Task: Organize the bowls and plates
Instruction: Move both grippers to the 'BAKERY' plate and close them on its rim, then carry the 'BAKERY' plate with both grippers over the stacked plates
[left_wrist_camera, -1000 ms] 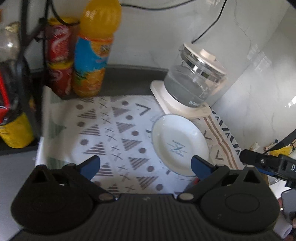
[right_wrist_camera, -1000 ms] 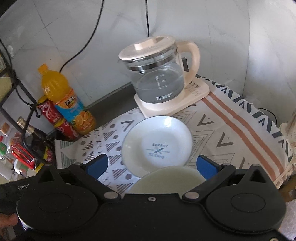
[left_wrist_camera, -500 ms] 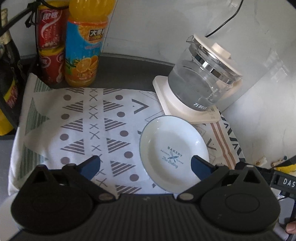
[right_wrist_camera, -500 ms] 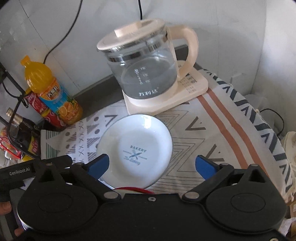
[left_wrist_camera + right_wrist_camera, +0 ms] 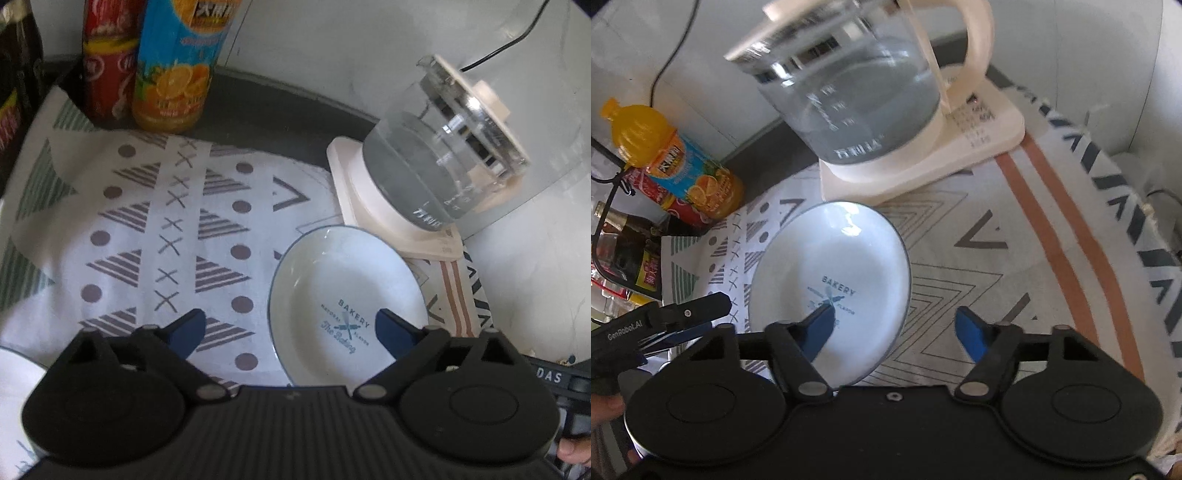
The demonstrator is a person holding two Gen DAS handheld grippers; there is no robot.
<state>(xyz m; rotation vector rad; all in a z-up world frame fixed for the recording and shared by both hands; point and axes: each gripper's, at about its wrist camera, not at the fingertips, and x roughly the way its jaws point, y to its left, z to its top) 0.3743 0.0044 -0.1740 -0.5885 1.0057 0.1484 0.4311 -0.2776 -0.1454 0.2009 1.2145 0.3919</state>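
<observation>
Tablecloth (image 5: 1015, 236): plate (image 5: 834, 266) between right tongs (image 5: 895, 328).

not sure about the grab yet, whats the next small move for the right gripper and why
Probably lower the right gripper further and close on the near rim of the white plate. Its jaws have just been closing and straddle that rim, but the pads are not pressing it yet.

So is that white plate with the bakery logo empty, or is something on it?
Empty. The white plate shows only its bare glazed surface and blue printed logo, lying flat on the patterned cloth.
</observation>
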